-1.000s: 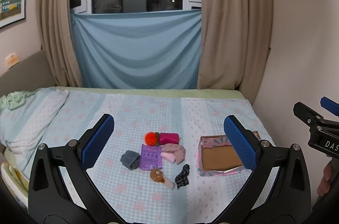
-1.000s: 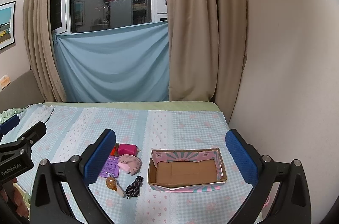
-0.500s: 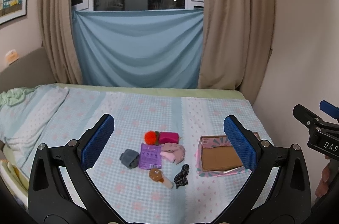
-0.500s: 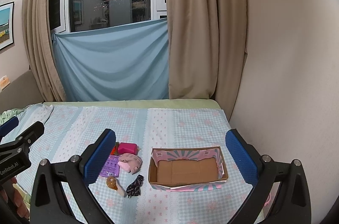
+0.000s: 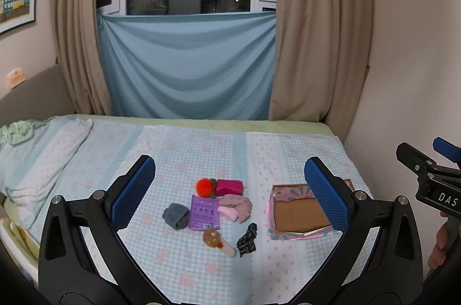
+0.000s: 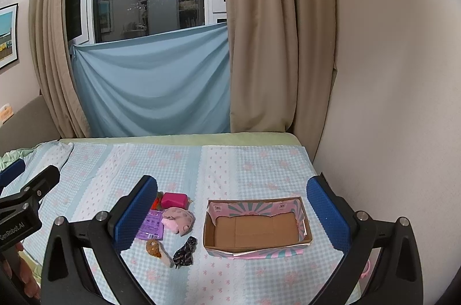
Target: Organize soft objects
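Observation:
A cluster of soft objects lies on the bed: a grey sock roll (image 5: 176,215), a purple packet (image 5: 204,208), an orange pom-pom (image 5: 204,186), a magenta pouch (image 5: 229,186), a pink plush (image 5: 235,206), a brown toy (image 5: 214,239) and a dark scrunchie (image 5: 247,240). An empty cardboard box (image 6: 255,228) with pink patterned sides stands to their right. My left gripper (image 5: 229,194) is open, above and short of the cluster. My right gripper (image 6: 232,215) is open and empty, held short of the box.
The bed has a checked light-blue cover (image 5: 201,149). A wall (image 6: 389,103) runs along the bed's right side. Curtains (image 5: 317,45) and a blue cloth (image 5: 187,68) hang behind the bed. A bunched blanket (image 5: 34,161) lies at the left.
Both views have shifted slightly; the objects and the box have not moved. Both grippers stay open.

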Available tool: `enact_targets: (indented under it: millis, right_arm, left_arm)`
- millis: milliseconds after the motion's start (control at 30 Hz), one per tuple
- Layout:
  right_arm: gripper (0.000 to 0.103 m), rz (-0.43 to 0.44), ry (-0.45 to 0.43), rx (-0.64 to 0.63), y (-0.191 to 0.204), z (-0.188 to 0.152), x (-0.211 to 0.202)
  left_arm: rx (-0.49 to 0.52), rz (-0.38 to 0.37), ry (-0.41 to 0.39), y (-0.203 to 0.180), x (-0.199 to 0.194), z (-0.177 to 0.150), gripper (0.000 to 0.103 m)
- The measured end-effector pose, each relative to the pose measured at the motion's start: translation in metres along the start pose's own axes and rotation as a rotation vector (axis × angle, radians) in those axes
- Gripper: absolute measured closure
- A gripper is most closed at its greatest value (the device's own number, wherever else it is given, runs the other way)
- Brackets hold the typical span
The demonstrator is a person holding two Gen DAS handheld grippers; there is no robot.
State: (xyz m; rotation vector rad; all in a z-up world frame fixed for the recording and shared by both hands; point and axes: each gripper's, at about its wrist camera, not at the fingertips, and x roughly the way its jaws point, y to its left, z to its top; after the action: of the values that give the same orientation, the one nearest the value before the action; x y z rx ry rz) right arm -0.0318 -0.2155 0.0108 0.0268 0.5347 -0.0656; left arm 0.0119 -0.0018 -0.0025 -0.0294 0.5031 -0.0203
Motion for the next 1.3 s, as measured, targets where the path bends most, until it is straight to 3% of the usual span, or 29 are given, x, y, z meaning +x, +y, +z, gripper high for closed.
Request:
enact_targets:
  millis: [1000, 1300]
  right_arm:
    - [0.000, 0.021, -0.005, 0.001, -0.009, 0.007, 0.004]
    - [0.000, 0.060, 0.015, -0.029, -0.002, 0.012, 0.017]
  left_arm:
    - [0.005, 0.001, -0.002, -0.004, -0.001, 0.003, 0.000]
    - [-0.029, 0.032, 0.020, 0.002, 0.000, -0.001, 0.000]
